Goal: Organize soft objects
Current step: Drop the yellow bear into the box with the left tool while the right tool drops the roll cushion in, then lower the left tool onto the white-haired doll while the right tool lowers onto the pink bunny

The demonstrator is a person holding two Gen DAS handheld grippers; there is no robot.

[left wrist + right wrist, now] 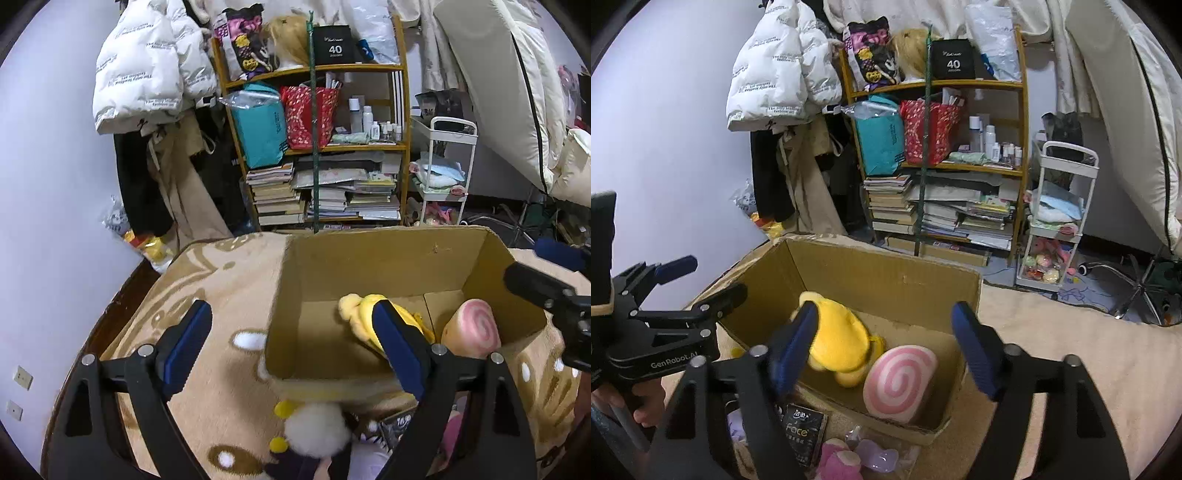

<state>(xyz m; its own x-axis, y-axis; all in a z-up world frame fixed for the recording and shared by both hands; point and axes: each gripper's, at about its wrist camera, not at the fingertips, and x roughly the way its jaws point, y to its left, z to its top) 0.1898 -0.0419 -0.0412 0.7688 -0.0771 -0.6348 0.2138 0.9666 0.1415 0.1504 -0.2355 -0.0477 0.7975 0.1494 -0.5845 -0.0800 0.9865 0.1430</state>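
An open cardboard box (369,258) (886,280) sits on a tan patterned blanket. Inside lie a yellow plush toy (360,314) (838,339) and a pink swirl roll cushion (474,326) (901,382). My left gripper (291,347) is open and empty, above the box's near left corner; it also shows at the left of the right wrist view (701,284). My right gripper (882,350) is open and empty over the box. A white fluffy toy with yellow pom-poms (314,430) lies in front of the box. Pink and purple soft toys (849,458) and a black packet (803,432) lie there too.
A wooden shelf (314,147) (942,158) full of books, bags and bottles stands behind. A white trolley (443,177) (1056,221) is at its right. Coats hang at left (147,74). A chair base (1137,284) is on the floor at right.
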